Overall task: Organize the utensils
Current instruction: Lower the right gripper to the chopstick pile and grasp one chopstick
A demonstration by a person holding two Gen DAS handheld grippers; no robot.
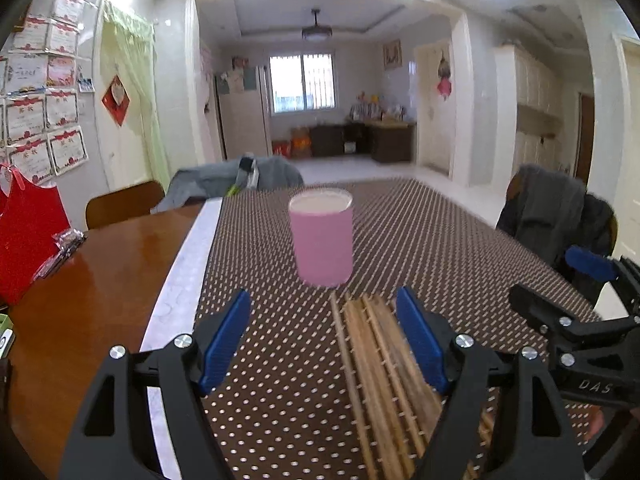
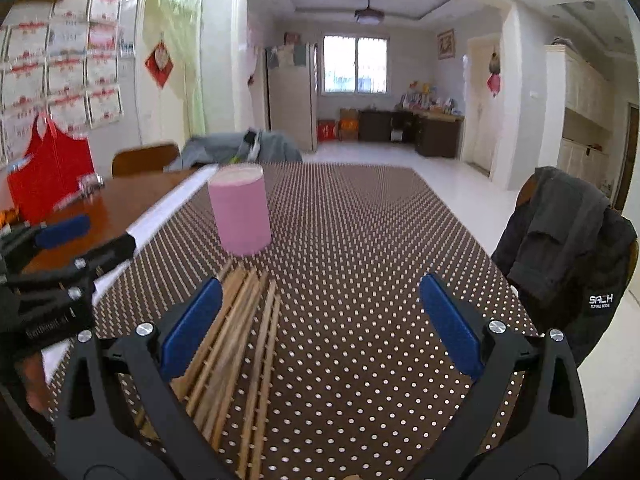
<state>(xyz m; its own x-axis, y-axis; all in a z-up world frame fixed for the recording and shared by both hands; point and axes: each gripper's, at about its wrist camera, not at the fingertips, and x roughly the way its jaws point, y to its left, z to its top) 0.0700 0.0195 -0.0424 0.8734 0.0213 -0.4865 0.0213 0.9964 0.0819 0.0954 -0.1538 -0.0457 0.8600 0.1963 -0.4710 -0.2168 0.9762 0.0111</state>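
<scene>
Both my left claw [image 1: 322,344] and right claw [image 2: 320,320] hang spread and empty over the chopsticks [image 1: 380,360] lying near the pink cup [image 1: 322,236] on the table [image 1: 280,360]; light, stiff, likely to roll, so I'd pinch one mid-length.

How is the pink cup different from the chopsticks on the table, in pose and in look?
The pink cup stands upright, while the chopsticks lie flat in a loose bundle. The cup is one wide, smooth pink cylinder; the chopsticks are many thin brown sticks. Both rest on the dotted brown mat, untouched by either gripper.
</scene>
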